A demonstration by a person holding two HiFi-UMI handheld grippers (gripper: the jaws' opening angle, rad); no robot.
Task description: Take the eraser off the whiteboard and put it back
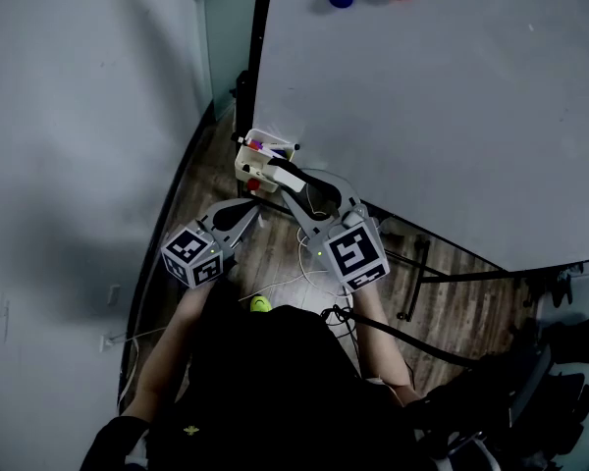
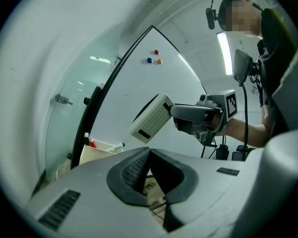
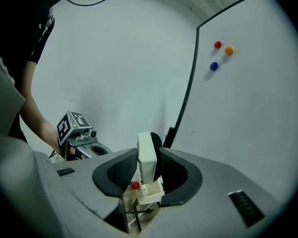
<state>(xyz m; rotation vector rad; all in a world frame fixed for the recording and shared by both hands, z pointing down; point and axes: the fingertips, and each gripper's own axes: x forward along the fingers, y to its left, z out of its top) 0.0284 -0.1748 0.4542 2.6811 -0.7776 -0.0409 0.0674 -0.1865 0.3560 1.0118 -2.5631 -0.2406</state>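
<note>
Eraser [image 3: 146,165] is pinched between the pads of the right gripper [image 3: 148,151], held by its near end with most of its length reaching out past the jaw tips. It hangs in the air, off the whiteboard [image 1: 452,116], just left of the board's lower edge and above the marker tray [image 2: 102,151]. The left gripper [image 2: 149,152] sits to the left with its jaws pressed together and nothing between them, apart from the eraser. Three magnets, red [image 3: 217,44], orange [image 3: 229,50] and blue [image 3: 213,66], sit far up the board, well clear of the work. Risks, as judged: the grip is on one end only, so a push against the board could swing the eraser in the pads or twist it out. Letting go before the face lies flat on the board would probably drop it onto the tray or the floor. A low approach could knock the markers standing in the tray. Orientation: the long axis runs along the jaws, away from the person toward the corner where board meets wall, tipped slightly down. The eraser stands on edge, its white ribbed back to the left and its dark felt to the right, toward the board.
</note>
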